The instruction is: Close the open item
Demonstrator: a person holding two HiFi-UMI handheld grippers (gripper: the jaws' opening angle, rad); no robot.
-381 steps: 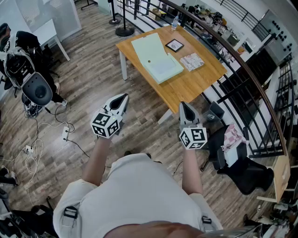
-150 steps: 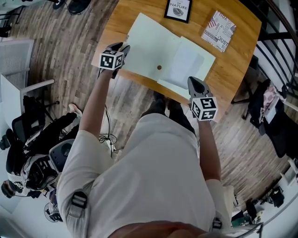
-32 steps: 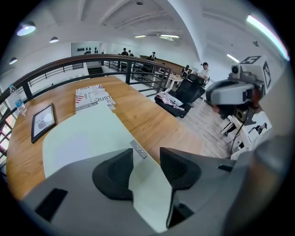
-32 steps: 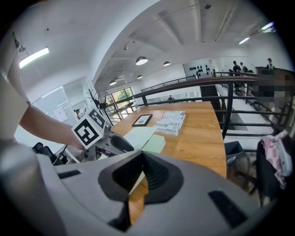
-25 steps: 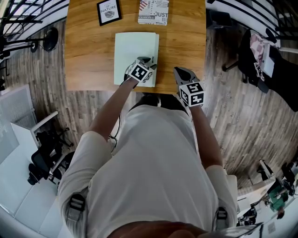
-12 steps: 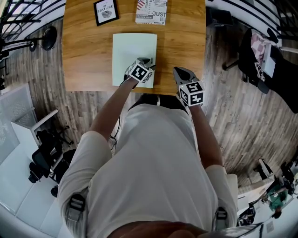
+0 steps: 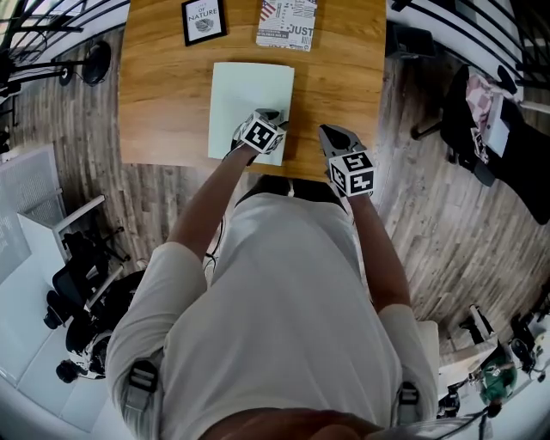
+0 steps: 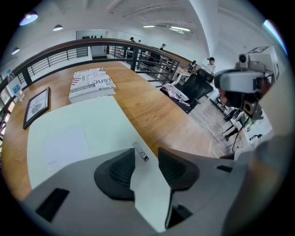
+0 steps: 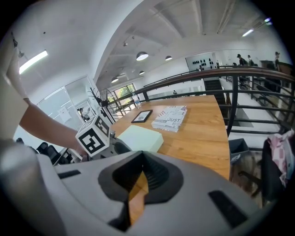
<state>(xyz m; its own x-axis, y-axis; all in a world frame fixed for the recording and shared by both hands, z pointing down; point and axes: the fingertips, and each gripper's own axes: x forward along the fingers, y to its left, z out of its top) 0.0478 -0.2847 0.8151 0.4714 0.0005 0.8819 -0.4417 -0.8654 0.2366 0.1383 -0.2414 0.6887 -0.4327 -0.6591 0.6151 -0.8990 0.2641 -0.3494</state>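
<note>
On the wooden table [image 7: 163, 103], the pale green folder [image 7: 249, 99] lies shut.
Left gripper [image 7: 270, 117] is over its near right corner, jaws apart and just closing a little, nothing pinched. Right gripper [image 7: 332, 131] waits to the right, jaws together, empty.

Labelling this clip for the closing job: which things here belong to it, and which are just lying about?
Job: pale green flat paper folder, lying shut on the wooden table.
Lying about: black-framed picture; black-and-white printed magazine.
</note>
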